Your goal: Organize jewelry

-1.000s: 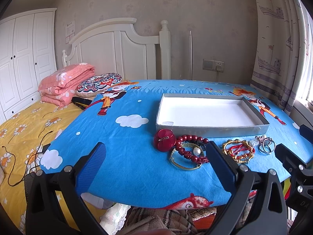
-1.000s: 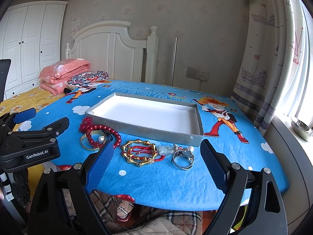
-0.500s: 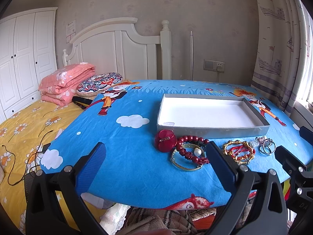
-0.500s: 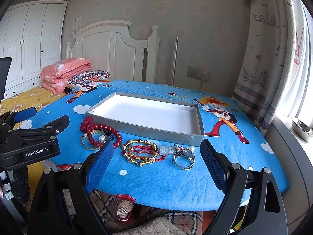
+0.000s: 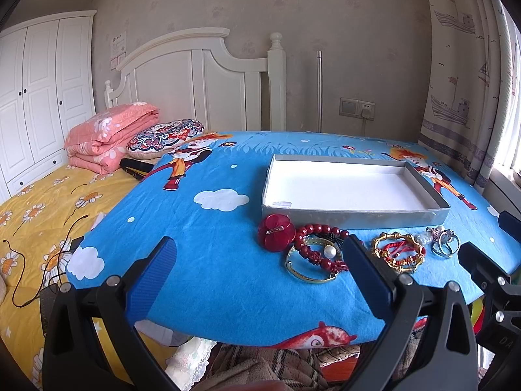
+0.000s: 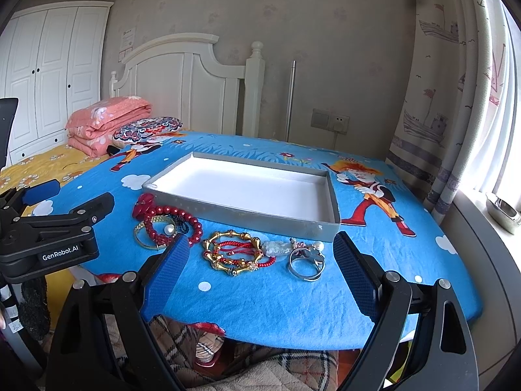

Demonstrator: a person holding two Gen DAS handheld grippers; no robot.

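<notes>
Fig. Jewelry laid out along near wall of tray (image 6: 241, 216), on blue cartoon cloth (image 6: 267, 296); tray interior bare, nothing sorted yet.

L to R: left gripper (image 5: 260, 270) spread wide, empty, held short of the pile. Red round brooch (image 5: 276, 232) touches tray wall; prob. stiff plastic w/ metal pin, light, slick face, so pinch across the rim. Just beside it, red bead bracelet (image 6: 169, 224) tangled w/ thin gold bangle (image 5: 309, 268) and a pearl (image 6: 169, 228); beads likely on cord, floppy, will drape and may drag the bangle along, so grip the bead strand itself, lift slow. Centre: gold bamboo-link bangle (image 6: 233, 252) w/ red cord bracelets lying inside it; bangle rigid, take it by one side. Clear crystal charm (image 6: 275, 248) touches its R edge, small, prob. slippery. Silver rings (image 6: 306, 260) furthest R, hard, light, apt to roll. Right gripper (image 6: 260, 268) likewise splayed, empty, fingers straddling the bangle-to-rings stretch from the near side.
</notes>
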